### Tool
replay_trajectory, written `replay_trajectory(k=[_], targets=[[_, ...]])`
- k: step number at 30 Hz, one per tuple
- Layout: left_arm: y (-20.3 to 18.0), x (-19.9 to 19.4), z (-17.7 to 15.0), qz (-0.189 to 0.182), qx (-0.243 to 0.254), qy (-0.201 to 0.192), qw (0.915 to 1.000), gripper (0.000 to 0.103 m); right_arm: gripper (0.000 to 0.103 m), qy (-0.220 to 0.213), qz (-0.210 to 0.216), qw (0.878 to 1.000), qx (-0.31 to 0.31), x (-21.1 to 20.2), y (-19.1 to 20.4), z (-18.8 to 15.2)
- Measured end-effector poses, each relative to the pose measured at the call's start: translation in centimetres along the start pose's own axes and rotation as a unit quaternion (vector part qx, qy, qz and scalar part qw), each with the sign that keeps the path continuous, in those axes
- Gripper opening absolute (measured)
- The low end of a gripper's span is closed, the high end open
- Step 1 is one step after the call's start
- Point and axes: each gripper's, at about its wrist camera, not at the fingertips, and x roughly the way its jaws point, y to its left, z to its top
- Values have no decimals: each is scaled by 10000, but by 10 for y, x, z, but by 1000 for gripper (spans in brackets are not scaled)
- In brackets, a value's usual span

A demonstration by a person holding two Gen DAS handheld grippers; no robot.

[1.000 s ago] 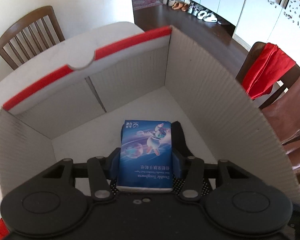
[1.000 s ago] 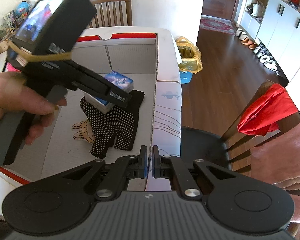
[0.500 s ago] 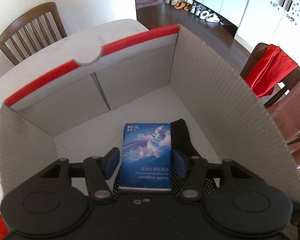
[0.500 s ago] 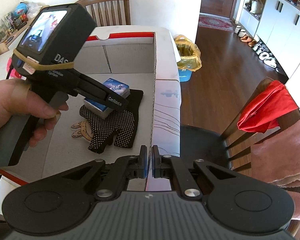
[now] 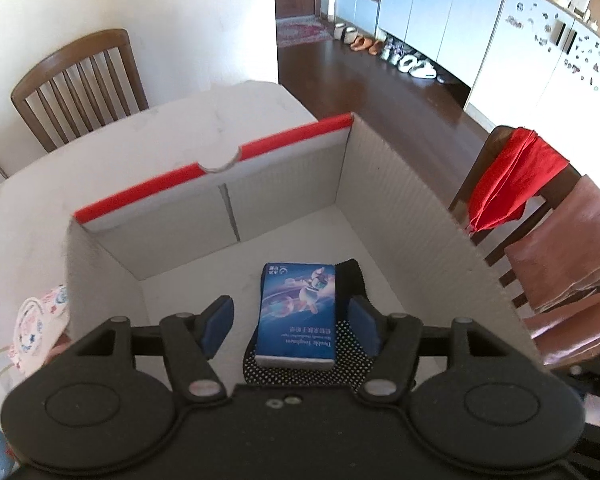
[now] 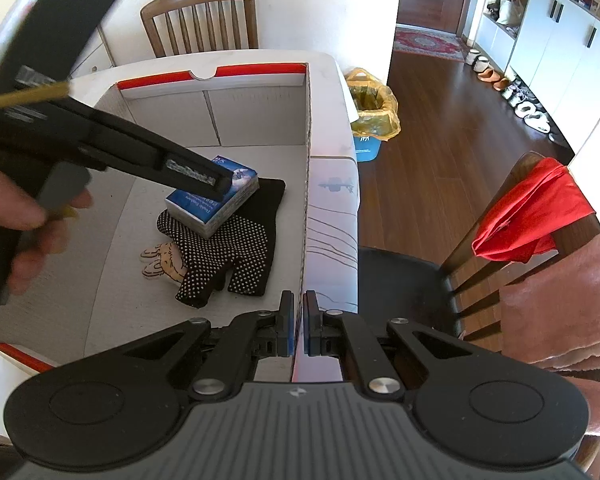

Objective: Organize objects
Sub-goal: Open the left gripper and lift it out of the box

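Left wrist view shows the left gripper [image 5: 292, 322] with its jaws wide, having just been opening; the blue tissue pack [image 5: 298, 314] lies between them but the pads stand clear of its sides, so it is released. The pack rests on the black dotted glove [image 6: 228, 252] on the floor of the white cardboard box [image 5: 400, 200], below and just ahead of the fingertips. To finish this release well, I judge the tongs should lift straight up and back without closing, keeping both pads off the pack's edges so it stays flat on the glove and does not tip. The right gripper [image 6: 298, 330] is pinched narrow on the box's near wall, steadying it; that hold should continue until the left clears the rim. A small rabbit-shaped item [image 6: 162, 262] beside the glove is half covered and hard to identify. The left gripper's far finger is hidden in the right wrist view.
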Motion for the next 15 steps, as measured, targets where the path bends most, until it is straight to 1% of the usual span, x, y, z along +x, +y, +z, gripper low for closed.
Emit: replay_trajectory(k=[9, 15], targets=[[3, -35, -8, -26, -13, -330, 9995, 63, 4, -16, -75, 9999, -86, -2, 4, -1], [6, -56, -16, -40, -138, -513, 9986, 64, 4, -20, -115, 9999, -117, -3, 5, -1]])
